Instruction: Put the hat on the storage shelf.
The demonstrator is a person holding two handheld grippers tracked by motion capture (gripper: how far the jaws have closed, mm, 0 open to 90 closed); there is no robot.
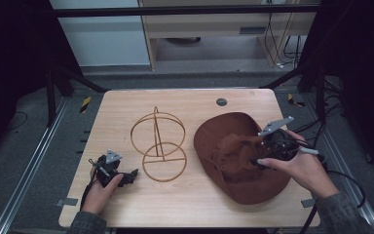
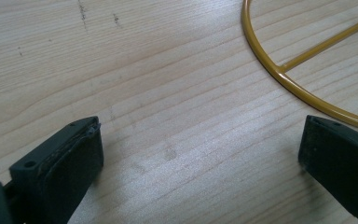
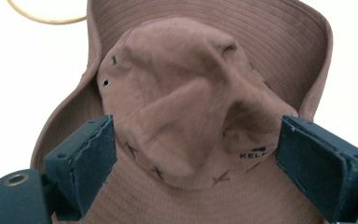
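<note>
Both forearms end in dark grey sleeves with a coarse, tweedy weave. The left gripper [image 1: 126, 176] is a compact black block with a small grey three-cornered plate on top and a black cable trailing off it. The right gripper [image 1: 256, 161] carries a larger grey plate and a pale rod at its rear. Up close, its jaws are dark blocks faced with worn black pads [image 3: 94, 161], a brass-ringed screw hole beside one.
</note>
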